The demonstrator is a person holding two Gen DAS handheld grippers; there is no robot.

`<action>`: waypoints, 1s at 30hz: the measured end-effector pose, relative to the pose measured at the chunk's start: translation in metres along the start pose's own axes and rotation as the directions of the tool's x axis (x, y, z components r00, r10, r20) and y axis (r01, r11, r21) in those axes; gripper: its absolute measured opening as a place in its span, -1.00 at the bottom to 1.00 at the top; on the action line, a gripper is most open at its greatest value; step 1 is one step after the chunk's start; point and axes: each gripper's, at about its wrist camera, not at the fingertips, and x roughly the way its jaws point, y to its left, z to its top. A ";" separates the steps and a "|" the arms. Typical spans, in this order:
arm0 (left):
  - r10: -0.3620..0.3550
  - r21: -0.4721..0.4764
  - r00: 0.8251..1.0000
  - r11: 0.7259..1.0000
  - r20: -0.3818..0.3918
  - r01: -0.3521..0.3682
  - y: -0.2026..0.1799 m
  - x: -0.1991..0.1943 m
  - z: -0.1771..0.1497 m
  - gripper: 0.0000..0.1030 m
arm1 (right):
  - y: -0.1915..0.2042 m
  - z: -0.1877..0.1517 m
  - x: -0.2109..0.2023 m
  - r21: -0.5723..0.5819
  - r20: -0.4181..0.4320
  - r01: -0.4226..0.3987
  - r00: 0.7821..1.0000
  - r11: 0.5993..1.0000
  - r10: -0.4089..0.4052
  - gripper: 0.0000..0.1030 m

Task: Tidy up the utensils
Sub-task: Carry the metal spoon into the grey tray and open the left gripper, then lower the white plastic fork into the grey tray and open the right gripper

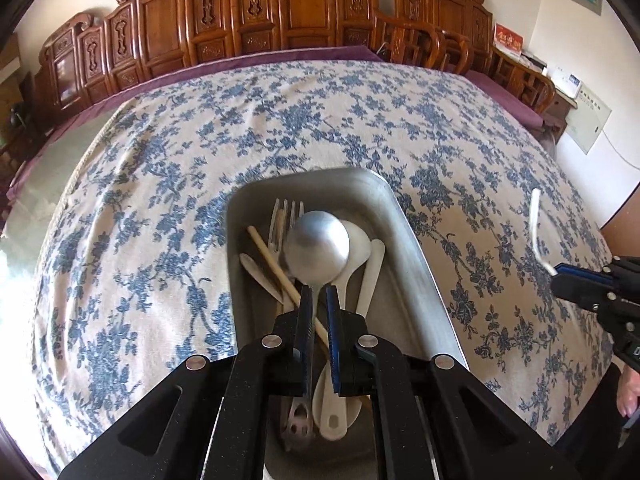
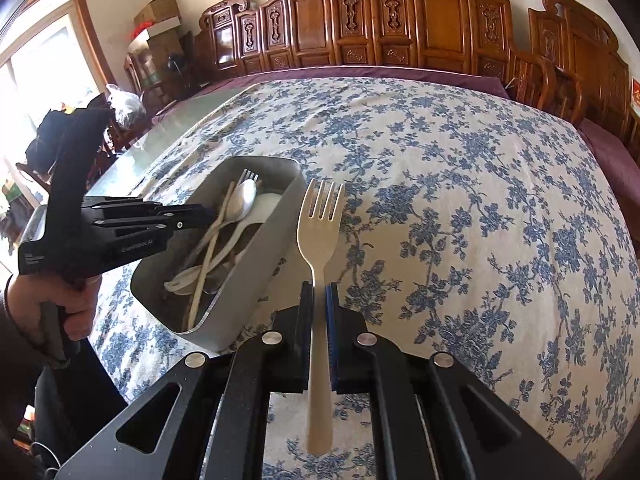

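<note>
Two hand-held grippers hold utensils: the left hand-held gripper (image 1: 319, 300) clamps a metal spoon (image 1: 317, 249) over the tray (image 1: 416, 248), while the right hand-held gripper (image 2: 319, 300) pinches a plastic fork (image 2: 320, 232), tines pointing far, just right of the tray on the table (image 2: 480, 220).

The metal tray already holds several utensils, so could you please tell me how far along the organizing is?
Mostly done: the metal tray already holds a fork, chopsticks and white spoons. In hand: the left gripper is shut on a metal spoon over the tray, and the right gripper is shut on a cream plastic fork beside it. Left: dropping both in; nothing loose shows on the floral cloth.
</note>
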 end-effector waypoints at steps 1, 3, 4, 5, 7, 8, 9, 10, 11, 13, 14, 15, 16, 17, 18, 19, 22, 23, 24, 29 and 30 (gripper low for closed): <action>-0.001 -0.002 1.000 1.000 0.010 0.001 0.002 -0.005 0.000 -0.88 | 0.003 0.002 0.000 -0.003 0.001 -0.003 1.000 1.000 0.003 -0.84; -0.003 -0.009 1.000 1.000 0.027 0.003 0.007 -0.014 0.001 -0.88 | 0.009 0.004 0.001 -0.009 0.003 -0.008 1.000 1.000 0.009 -0.84; -0.006 -0.013 0.999 1.000 0.033 0.006 0.009 -0.017 0.001 -0.88 | 0.013 0.006 0.001 -0.012 0.004 -0.011 1.000 1.000 0.011 -0.84; -0.007 -0.015 0.999 1.000 0.040 0.008 0.011 -0.021 0.001 -0.88 | 0.017 0.008 0.002 -0.017 0.004 -0.016 1.000 1.000 0.016 -0.84; -0.008 -0.017 0.999 1.000 0.050 0.009 0.015 -0.027 0.000 -0.88 | 0.023 0.011 0.004 -0.023 0.004 -0.022 1.000 0.999 0.022 -0.84; -0.007 -0.018 0.998 1.000 0.056 0.008 0.017 -0.031 -0.001 -0.88 | 0.028 0.014 0.006 -0.028 0.005 -0.027 1.000 0.999 0.027 -0.84; -0.006 -0.018 0.998 1.000 0.062 0.007 0.019 -0.034 -0.001 -0.88 | 0.033 0.015 0.007 -0.031 0.005 -0.031 1.000 0.999 0.031 -0.84; -0.003 -0.019 0.998 1.000 0.066 0.005 0.021 -0.037 -0.001 -0.88 | 0.036 0.017 0.008 -0.034 0.005 -0.034 0.999 0.999 0.034 -0.84; -0.002 -0.020 0.997 1.000 0.071 0.003 0.023 -0.040 -0.002 -0.88 | 0.040 0.019 0.010 -0.037 0.005 -0.038 0.999 0.999 0.039 -0.84; 0.001 -0.024 0.997 1.000 0.078 0.001 0.028 -0.044 -0.003 -0.88 | 0.046 0.023 0.013 -0.041 0.005 -0.045 0.999 0.998 0.045 -0.84; 0.001 -0.027 0.997 1.000 0.081 0.001 0.031 -0.046 -0.004 -0.88 | 0.050 0.025 0.015 -0.042 0.004 -0.048 0.999 0.998 0.048 -0.84; 0.004 -0.030 0.996 1.000 0.084 -0.001 0.033 -0.048 -0.004 -0.88 | 0.053 0.027 0.018 -0.042 0.003 -0.053 0.999 0.998 0.053 -0.84; 0.006 -0.033 0.996 0.999 0.087 -0.003 0.035 -0.049 -0.005 -0.88 | 0.056 0.029 0.019 -0.040 0.002 -0.058 0.998 0.997 0.058 -0.84; 0.008 -0.037 0.996 0.999 0.089 -0.005 0.037 -0.051 -0.006 -0.88 | 0.060 0.031 0.022 -0.037 0.000 -0.066 0.998 0.997 0.066 -0.84; 0.008 -0.041 0.996 0.999 0.091 -0.005 0.040 -0.052 -0.007 -0.88 | 0.063 0.032 0.024 -0.035 0.000 -0.070 0.998 0.997 0.070 -0.84; 0.009 -0.044 0.996 0.999 0.093 -0.005 0.042 -0.054 -0.008 -0.88 | 0.065 0.035 0.026 -0.032 -0.001 -0.075 0.997 0.997 0.075 -0.84; 0.013 -0.055 0.995 0.998 0.098 -0.007 0.049 -0.057 -0.010 -0.88 | 0.073 0.041 0.032 -0.023 -0.002 -0.090 0.996 0.996 0.090 -0.84; 0.013 -0.059 0.995 0.998 0.099 -0.007 0.051 -0.057 -0.010 -0.88 | 0.076 0.044 0.035 -0.017 -0.004 -0.098 0.995 0.995 0.098 -0.84; 0.015 -0.063 0.995 0.998 0.101 -0.008 0.053 -0.058 -0.011 -0.88 | 0.078 0.046 0.038 -0.012 -0.005 -0.105 0.995 0.994 0.104 -0.84; 0.019 -0.077 0.995 0.997 0.103 -0.012 0.060 -0.061 -0.014 -0.88 | 0.087 0.056 0.050 0.010 -0.008 -0.125 0.992 0.992 0.125 -0.84; 0.021 -0.078 0.995 0.997 0.102 -0.013 0.062 -0.060 -0.015 -0.88 | 0.089 0.058 0.054 0.016 -0.011 -0.127 0.992 0.992 0.127 -0.84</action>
